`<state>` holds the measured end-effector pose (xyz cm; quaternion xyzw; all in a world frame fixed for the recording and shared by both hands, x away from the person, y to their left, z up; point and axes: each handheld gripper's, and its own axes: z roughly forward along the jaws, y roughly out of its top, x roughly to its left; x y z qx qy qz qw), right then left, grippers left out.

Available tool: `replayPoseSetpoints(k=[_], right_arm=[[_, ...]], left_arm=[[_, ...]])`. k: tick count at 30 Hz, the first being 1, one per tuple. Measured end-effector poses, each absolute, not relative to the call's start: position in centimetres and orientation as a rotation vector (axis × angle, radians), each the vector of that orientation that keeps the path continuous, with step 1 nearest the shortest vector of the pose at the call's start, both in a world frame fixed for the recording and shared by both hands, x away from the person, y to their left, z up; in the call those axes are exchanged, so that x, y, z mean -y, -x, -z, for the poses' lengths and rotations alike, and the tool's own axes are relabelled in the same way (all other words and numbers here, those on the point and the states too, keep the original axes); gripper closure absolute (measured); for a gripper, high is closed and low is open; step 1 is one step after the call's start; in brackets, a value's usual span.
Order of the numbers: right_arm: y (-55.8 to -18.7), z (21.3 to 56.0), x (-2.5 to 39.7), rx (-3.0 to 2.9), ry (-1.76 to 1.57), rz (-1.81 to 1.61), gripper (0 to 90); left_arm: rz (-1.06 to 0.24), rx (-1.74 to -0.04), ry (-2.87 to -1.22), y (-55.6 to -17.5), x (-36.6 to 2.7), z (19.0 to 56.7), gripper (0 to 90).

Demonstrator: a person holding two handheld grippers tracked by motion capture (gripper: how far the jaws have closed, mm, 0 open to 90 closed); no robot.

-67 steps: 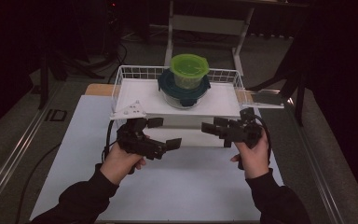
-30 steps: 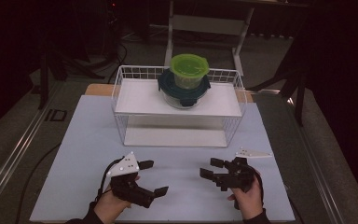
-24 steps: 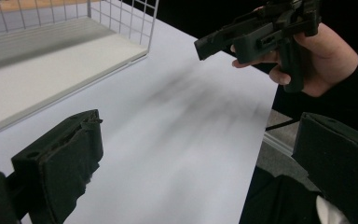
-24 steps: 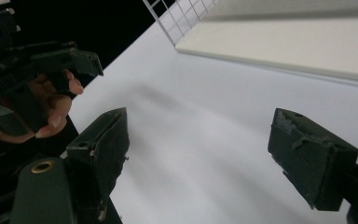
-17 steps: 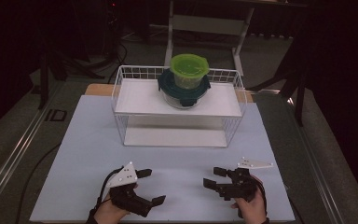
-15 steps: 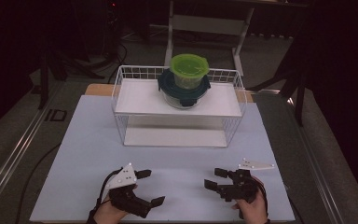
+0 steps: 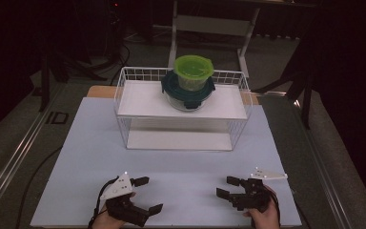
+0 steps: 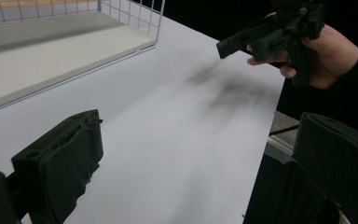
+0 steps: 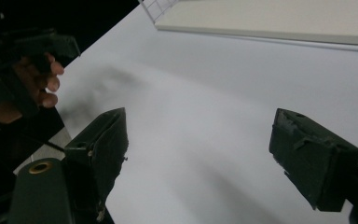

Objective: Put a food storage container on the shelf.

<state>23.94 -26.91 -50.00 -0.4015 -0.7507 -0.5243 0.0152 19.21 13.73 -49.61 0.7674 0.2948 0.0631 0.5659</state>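
Note:
A white wire rack (image 7: 124, 98) stands at the back of the white table (image 7: 90, 143). On its upper shelf sits a clear tub with a dark teal lid (image 7: 188, 93), and a smaller lime-green lidded tub (image 7: 193, 69) is stacked on top. My left gripper (image 7: 148, 194) hovers open at the table's near left edge, nothing between its jaws. Open and empty too, my right gripper (image 7: 228, 187) is at the near right edge. In the left gripper view the other gripper (image 8: 265, 35) appears in a hand; the right gripper view shows the other hand (image 9: 37, 79) at far left.
The rack's lower shelf (image 7: 178, 140) is a bare white board, also seen in the left gripper view (image 8: 51, 56) and the right gripper view (image 9: 279, 18). Dark floor, cables and stand legs (image 7: 240, 45) surround the table. A metal rail (image 7: 14, 157) runs along the left side.
Both hands have drawn back from just in front of the rack to the table's near edge. The grippers stayed open and empty. The tubs have not moved.

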Motion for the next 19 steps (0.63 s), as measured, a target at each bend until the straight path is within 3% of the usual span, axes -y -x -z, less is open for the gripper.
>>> replayPoseSetpoints(k=[19], right_arm=[[-24.63,50.58,26.93,2.386,1.261,1.607,19.1]], left_arm=[[-0.157,-0.669,-1.777,-19.7,-14.03,49.88,1.3]])
